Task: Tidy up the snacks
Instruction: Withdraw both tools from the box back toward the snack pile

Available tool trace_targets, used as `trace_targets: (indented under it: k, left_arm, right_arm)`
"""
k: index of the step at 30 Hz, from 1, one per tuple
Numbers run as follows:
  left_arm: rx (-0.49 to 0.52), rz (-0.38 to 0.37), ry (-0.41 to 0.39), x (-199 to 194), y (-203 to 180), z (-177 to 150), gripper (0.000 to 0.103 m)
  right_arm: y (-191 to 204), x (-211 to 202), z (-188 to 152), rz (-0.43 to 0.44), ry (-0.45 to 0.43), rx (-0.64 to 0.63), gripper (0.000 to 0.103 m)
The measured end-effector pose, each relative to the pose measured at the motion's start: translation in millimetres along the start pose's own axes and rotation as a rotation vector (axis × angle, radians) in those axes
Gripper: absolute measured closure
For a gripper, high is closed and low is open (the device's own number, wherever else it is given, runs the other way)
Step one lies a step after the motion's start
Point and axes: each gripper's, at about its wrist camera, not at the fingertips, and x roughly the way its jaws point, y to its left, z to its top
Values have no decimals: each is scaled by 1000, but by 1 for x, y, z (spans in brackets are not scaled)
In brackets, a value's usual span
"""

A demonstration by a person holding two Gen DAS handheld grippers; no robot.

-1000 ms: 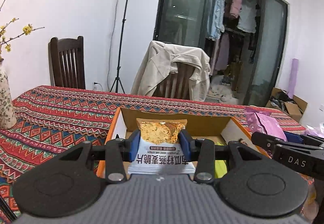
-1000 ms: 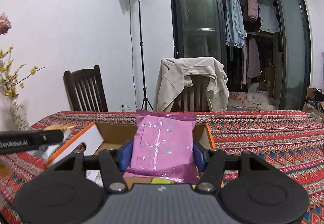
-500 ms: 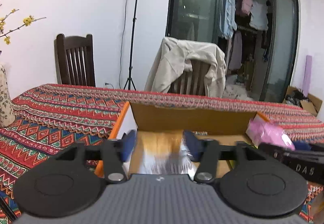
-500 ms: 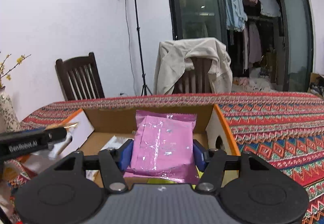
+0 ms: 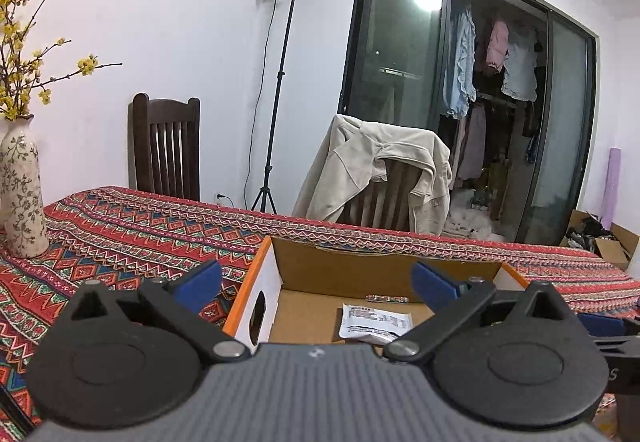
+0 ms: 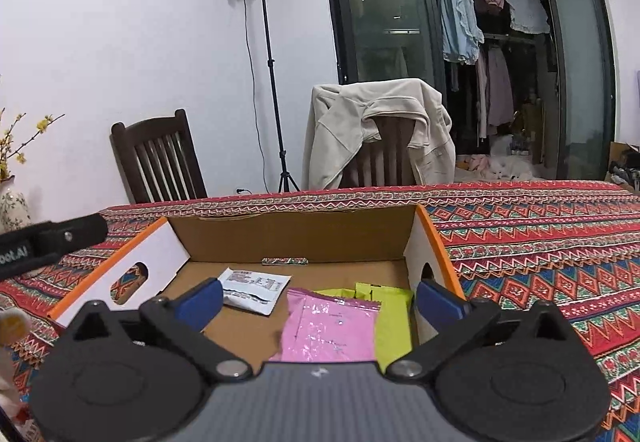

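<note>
Both snack packets released into the cardboard box (image 6: 296,234)

Left gripper (image 5: 316,278) and right gripper (image 6: 320,298) just opened wide, empty; white packet (image 6: 252,288) and pink packet (image 6: 328,326) now lie inside.

Beige jacket (image 5: 376,170) drapes a chair (vase (image 5: 22,198) left).

Cardboard box (image 6: 296,234) open-topped; packets (image 6: 330,326) crowd its right side, seemingly.

The left gripper (image 5: 316,280) and right gripper (image 6: 319,298) look alike: grey ribbed body, two round black discs, black link arms with silver pivot screws. Blue pads (image 6: 200,301) line the jaws.
</note>
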Motion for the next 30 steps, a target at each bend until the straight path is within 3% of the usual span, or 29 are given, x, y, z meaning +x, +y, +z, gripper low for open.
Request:
trace_targets:
  k: [11,22,30]
  left_arm:
    - [30,-32,20,-52,0,13,0]
    - [45,-27,76,-97,25,-30,0]
    - [30,-5,118,-118,52,-56,0]
  right_arm:
    - [4,-64,10,16,-47,-25,0]
    - [7,-114,-36,39,-6,-59,0]
    - [4,-123,-67,48,65,-42,0]
